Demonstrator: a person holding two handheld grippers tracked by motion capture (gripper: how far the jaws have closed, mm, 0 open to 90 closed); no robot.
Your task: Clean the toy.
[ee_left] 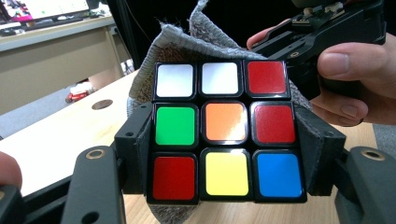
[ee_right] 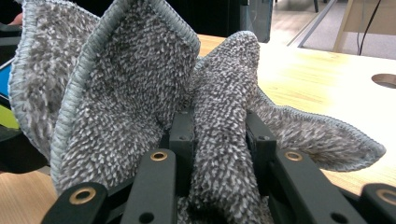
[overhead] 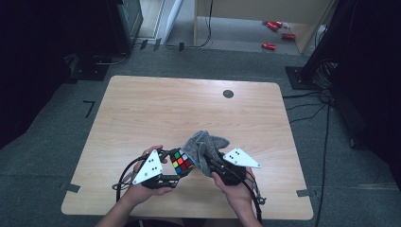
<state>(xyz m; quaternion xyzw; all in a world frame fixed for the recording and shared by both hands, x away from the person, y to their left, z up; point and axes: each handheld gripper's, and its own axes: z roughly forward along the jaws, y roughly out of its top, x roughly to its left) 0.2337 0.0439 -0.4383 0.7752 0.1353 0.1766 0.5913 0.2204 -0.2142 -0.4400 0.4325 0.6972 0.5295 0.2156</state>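
A Rubik's cube (overhead: 182, 161) (ee_left: 227, 130) with mixed colours sits clamped between the jaws of my left gripper (overhead: 178, 165) (ee_left: 229, 154), held above the table near its front edge. Its facing side shows white, red, green, orange, yellow and blue stickers. A grey fluffy cloth (overhead: 204, 147) (ee_right: 140, 93) is bunched up against the cube's far side. My right gripper (overhead: 213, 163) (ee_right: 219, 140) is shut on a fold of that cloth. In the left gripper view the cloth (ee_left: 177, 42) rises behind the cube, with the right hand (ee_left: 355, 79) and its gripper beyond it.
The wooden table (overhead: 156, 109) has a round dark cable hole (overhead: 228, 93) (ee_right: 385, 79) at its far side. Red objects (overhead: 274, 33) lie on the floor beyond the table. Black stands and cables flank both sides.
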